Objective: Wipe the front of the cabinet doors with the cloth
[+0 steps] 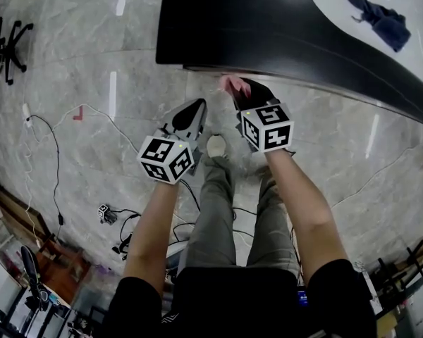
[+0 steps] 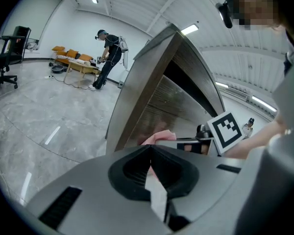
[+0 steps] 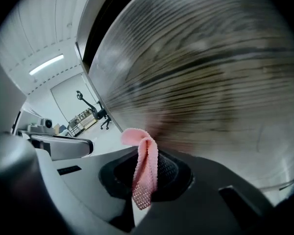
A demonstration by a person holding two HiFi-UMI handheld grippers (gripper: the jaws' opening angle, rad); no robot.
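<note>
A pink cloth (image 3: 145, 170) is pinched in my right gripper (image 3: 145, 156), which is shut on it. The cloth's free end sits close to the wood-grain cabinet door (image 3: 210, 82); I cannot tell if it touches. From the head view, the right gripper (image 1: 244, 94) and pink cloth (image 1: 233, 85) sit just under the overhanging edge of the dark cabinet top (image 1: 268, 27). My left gripper (image 1: 192, 111) hangs a little left of it and further from the cabinet. In the left gripper view its jaws (image 2: 149, 166) are shut with nothing between them, facing the cabinet's corner (image 2: 147, 97) and the cloth (image 2: 158, 137).
A dark blue cloth (image 1: 382, 20) lies on the white patch of the cabinet top. Cables (image 1: 56, 153) trail over the marble floor at left, near an office chair (image 1: 7, 48). Far off, another person (image 2: 108, 58) stands at a low table (image 2: 81, 65).
</note>
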